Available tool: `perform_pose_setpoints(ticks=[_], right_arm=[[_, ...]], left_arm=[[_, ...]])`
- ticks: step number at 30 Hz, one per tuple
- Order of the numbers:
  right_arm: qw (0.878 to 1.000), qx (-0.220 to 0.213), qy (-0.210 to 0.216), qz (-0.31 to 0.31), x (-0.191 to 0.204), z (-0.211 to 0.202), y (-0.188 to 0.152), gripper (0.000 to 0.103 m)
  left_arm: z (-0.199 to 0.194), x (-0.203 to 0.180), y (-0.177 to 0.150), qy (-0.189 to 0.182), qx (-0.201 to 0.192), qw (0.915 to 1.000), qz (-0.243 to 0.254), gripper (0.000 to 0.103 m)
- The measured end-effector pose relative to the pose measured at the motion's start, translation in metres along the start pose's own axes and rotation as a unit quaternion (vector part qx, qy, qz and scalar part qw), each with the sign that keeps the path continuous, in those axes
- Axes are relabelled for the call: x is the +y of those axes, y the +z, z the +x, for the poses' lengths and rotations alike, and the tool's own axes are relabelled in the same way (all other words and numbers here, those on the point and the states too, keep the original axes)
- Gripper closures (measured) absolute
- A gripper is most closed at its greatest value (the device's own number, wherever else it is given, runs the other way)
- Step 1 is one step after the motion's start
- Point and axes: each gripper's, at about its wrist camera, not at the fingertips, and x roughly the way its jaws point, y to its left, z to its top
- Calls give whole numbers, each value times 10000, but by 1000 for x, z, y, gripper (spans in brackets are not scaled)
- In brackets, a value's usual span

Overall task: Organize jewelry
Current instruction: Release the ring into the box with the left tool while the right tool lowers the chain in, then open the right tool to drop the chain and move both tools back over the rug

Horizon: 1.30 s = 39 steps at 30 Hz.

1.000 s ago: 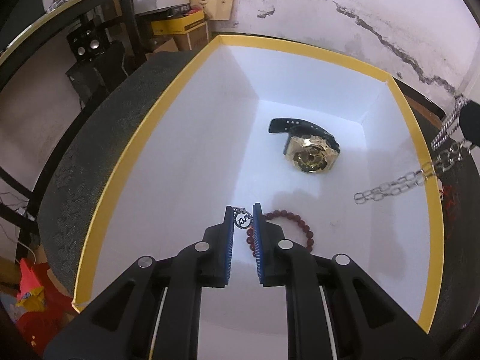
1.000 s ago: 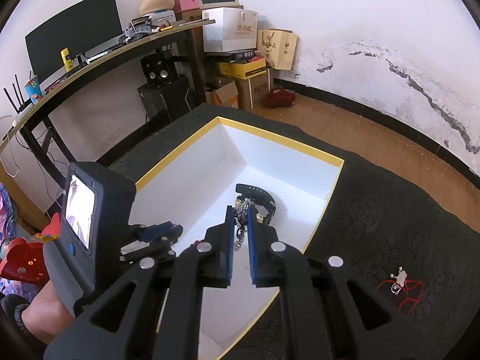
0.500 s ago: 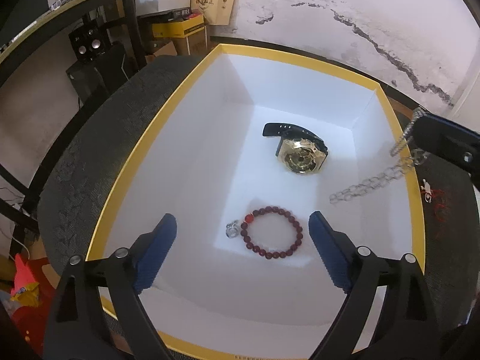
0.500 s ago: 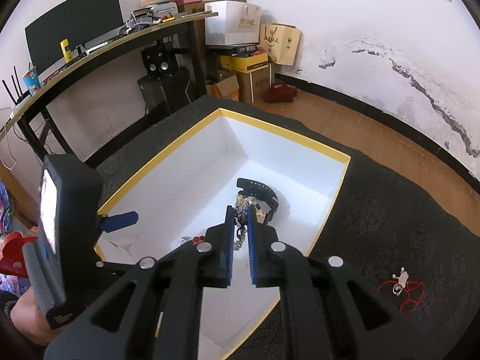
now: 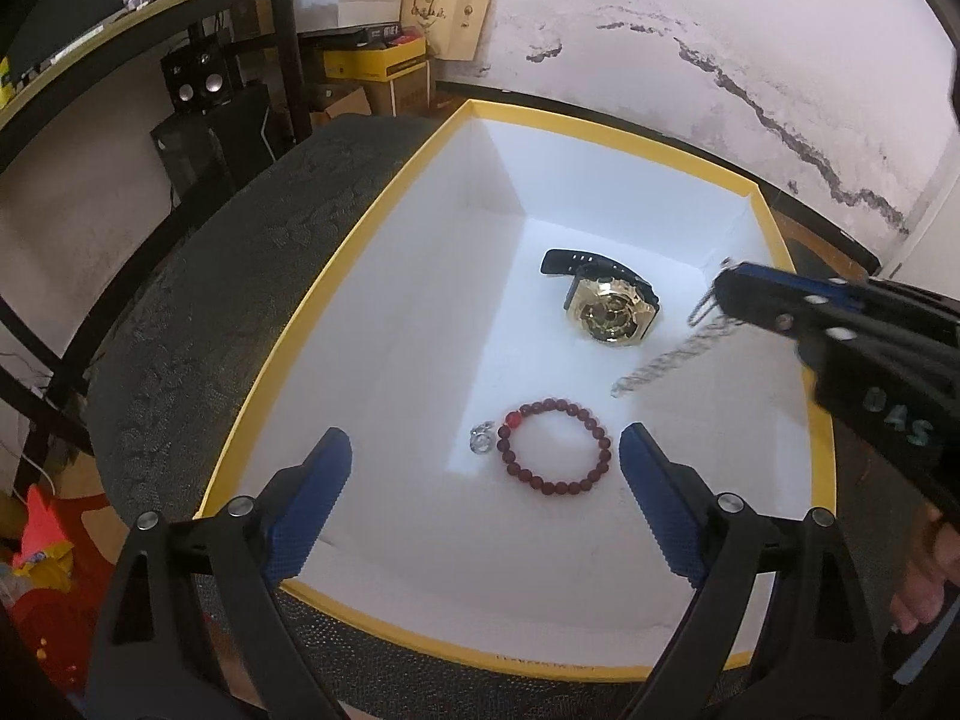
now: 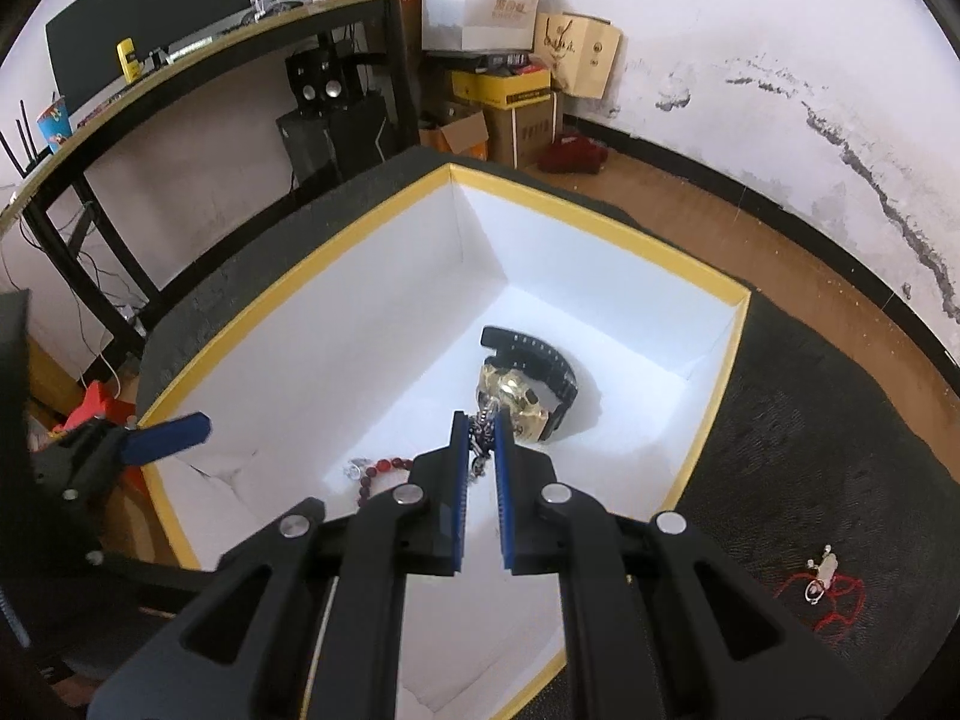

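Observation:
A white box with a yellow rim (image 5: 360,252) stands on a dark mat. In it lie a gold watch with a black strap (image 5: 609,306) and a dark red bead bracelet (image 5: 555,447) with a small silver charm (image 5: 481,438). My left gripper (image 5: 485,468) is open and empty above the near end of the box, with the bracelet between its fingers in the view. My right gripper (image 6: 480,432) is shut on a silver chain (image 5: 666,360) that hangs over the right side of the box, next to the watch (image 6: 522,387).
A red string piece with a silver charm (image 6: 825,585) lies on the mat (image 6: 840,450) right of the box. A desk (image 6: 210,42), speakers and cardboard boxes (image 6: 516,114) stand behind, by the cracked wall.
My left gripper opened, let go of the bead bracelet's charm and drew back; the bracelet now lies in the box. My right gripper moved the chain in over the box.

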Motion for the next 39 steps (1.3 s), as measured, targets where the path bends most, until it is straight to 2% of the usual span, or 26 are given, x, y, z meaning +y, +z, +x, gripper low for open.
perform_pose_setpoints(ticks=[16,23,25,27,28,29,30,33,39], right_arm=[[9991,406,-115,-17,-15,43,2,94],[9992,333,-184,-106,-14,39,2,94],[9996,269,-92,-91,-14,34,3,93],[9997,235,-75,-76,-14,31,4,63],[9999,140,-58,-42,-15,27,5,24],[10000,44,13,-24,-14,23,5,9],[10000,-18,87,-32,-13,19,6,6],[9999,-135,27,-58,-11,9,9,6],[9987,-346,-372,-45,-15,-14,8,6]], left_arm=[[6,-3,1,65,53,9999,129,14],[5,-4,2,33,27,9999,147,14],[5,-4,2,39,28,9999,132,14],[5,-5,2,26,28,9999,143,14],[4,-5,2,16,12,9999,155,14],[4,-5,2,21,0,9999,163,14],[3,-5,2,24,-13,9999,168,14],[2,-5,4,23,-52,9999,144,14],[-2,-12,9,-22,-144,9998,139,11]])
